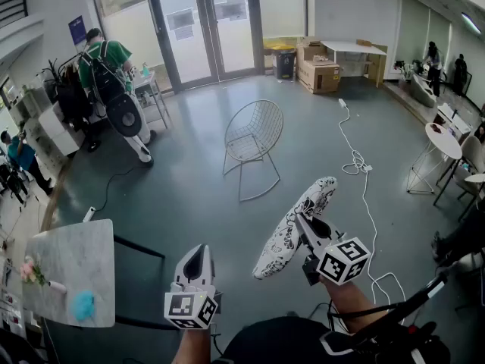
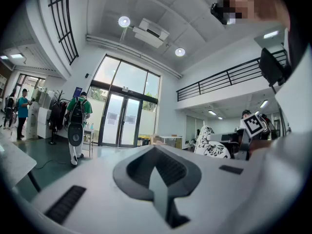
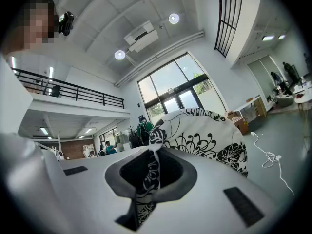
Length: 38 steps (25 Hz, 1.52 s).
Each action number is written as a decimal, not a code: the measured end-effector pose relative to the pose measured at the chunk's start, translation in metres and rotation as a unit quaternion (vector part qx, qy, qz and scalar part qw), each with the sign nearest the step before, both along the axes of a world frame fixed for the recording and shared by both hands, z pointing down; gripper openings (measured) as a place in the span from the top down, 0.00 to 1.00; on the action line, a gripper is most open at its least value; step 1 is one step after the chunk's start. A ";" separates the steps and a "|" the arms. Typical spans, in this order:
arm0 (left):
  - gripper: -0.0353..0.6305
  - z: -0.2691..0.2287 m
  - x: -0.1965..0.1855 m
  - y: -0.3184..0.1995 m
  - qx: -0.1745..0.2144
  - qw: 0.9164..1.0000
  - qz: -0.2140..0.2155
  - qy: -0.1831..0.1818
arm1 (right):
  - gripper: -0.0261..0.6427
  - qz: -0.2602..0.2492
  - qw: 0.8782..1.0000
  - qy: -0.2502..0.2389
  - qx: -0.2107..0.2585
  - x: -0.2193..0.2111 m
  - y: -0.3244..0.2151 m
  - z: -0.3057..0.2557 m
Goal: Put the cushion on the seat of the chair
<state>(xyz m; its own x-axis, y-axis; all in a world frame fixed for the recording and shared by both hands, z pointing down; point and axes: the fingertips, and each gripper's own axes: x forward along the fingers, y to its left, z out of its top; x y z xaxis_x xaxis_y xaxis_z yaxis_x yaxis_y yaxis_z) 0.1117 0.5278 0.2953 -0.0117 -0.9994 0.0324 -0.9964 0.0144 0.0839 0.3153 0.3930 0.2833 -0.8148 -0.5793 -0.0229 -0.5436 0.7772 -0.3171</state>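
Note:
A white cushion (image 1: 292, 230) with a black flower print hangs above the floor, pinched at its edge by my right gripper (image 1: 305, 224). In the right gripper view the cushion (image 3: 204, 133) fills the space ahead and its fabric runs down between the shut jaws of the right gripper (image 3: 150, 172). The white wire chair (image 1: 254, 136) stands on the floor beyond, apart from the cushion, its seat bare. My left gripper (image 1: 196, 262) is held low at the left, jaws together with nothing between them. In the left gripper view, past the left gripper (image 2: 157, 172), the cushion (image 2: 209, 143) shows at the right.
A marble-topped table (image 1: 72, 268) with small items stands at the lower left. A white cable (image 1: 362, 173) snakes over the floor right of the chair. A person with a backpack (image 1: 106, 74) stands by the glass doors. Round tables (image 1: 443, 139) and cardboard boxes (image 1: 318, 70) sit farther off.

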 end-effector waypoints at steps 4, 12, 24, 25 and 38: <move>0.93 0.006 -0.002 0.005 -0.001 1.000 -0.005 0.000 | 0.91 -0.003 1.000 0.003 0.004 -0.002 0.004 0.004; 0.93 0.009 -0.007 0.014 0.002 1.000 -0.006 0.000 | 0.91 0.003 1.000 0.012 0.015 -0.005 0.011 0.005; 0.93 0.013 -0.035 0.030 0.008 1.000 -0.016 0.003 | 0.91 0.018 0.999 0.010 0.026 -0.021 0.024 0.003; 0.93 0.014 -0.038 0.032 0.009 1.000 -0.015 0.004 | 0.91 0.017 0.999 0.010 0.028 -0.024 0.026 0.004; 0.93 0.027 -0.079 0.057 0.015 1.000 0.003 0.004 | 0.91 0.029 0.999 0.016 0.037 -0.058 0.060 0.011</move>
<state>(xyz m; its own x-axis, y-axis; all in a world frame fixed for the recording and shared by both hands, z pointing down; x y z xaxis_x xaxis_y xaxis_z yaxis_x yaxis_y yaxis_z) 0.0325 0.5851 0.3228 -0.0065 -1.0000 0.0030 -0.9957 0.0067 0.0919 0.2573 0.4534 0.2944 -0.7804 -0.6238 -0.0428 -0.5978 0.7645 -0.2414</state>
